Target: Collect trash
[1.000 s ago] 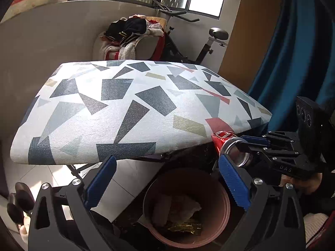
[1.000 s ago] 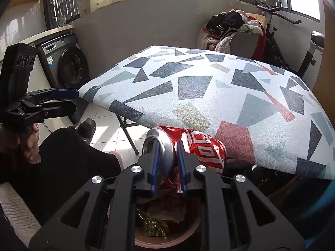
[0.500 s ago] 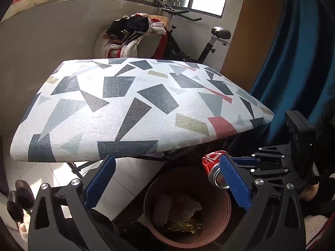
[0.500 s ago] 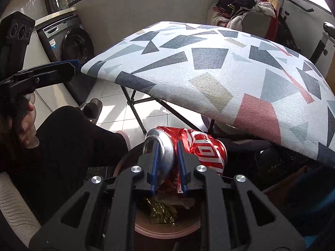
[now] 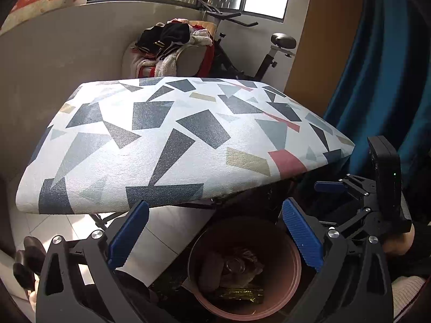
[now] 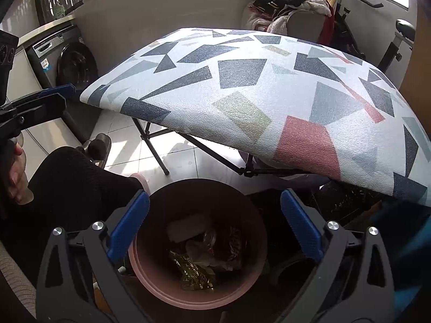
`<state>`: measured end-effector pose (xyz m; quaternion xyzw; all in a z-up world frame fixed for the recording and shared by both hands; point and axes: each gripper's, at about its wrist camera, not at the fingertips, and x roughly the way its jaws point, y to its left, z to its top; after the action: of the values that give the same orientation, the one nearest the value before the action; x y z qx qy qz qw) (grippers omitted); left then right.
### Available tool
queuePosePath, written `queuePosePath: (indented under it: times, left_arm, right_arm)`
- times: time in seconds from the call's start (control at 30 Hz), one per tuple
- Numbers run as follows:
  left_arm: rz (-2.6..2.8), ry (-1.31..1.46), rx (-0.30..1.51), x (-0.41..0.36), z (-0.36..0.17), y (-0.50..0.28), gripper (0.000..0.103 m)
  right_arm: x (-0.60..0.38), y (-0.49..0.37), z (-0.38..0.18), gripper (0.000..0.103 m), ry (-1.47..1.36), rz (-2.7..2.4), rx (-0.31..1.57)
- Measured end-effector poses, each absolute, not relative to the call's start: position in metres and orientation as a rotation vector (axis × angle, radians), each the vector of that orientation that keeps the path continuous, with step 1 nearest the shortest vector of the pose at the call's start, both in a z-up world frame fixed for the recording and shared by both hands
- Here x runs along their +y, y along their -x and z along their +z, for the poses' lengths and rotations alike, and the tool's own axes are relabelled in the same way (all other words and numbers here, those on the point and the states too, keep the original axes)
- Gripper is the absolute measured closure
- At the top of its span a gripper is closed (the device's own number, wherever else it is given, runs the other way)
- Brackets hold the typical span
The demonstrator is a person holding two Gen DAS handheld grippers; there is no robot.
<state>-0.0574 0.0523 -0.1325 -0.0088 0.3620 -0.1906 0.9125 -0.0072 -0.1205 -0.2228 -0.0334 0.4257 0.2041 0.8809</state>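
Now right gripper (image 6: 214,226) opening, empty, above bin (image 6: 150,277).

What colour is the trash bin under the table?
The trash bin is dusty pink with a darker brownish inside; the right wrist view shows it best.

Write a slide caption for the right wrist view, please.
Right gripper opening, empty, above the pink bin of trash.

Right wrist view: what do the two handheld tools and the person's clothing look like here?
Both tools share one design: the right tool has black skeletal plastic arms with triangular cut-outs, silver screw heads and ribbed blue finger pads. The left tool, seen side-on, shows the same blue-tipped black fingers and a black block with round lenses. The person wears dark knit trousers.
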Motion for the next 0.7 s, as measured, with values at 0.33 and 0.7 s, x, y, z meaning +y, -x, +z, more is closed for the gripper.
queuePosePath:
  times: [0.33,0.7]
  left_arm:
    - [-0.342,-0.040,0.646,0.035,-0.081,0.038,0.006]
    - [-0.201,-0.128,0.500,0.020,0.001,0.023,0.006]
  right_arm:
    - [-0.148,-0.006,-0.154,0.006,0.037,0.294,0.768]
    - [-0.166,-0.015,-0.044,0.006,0.034,0.244,0.558]
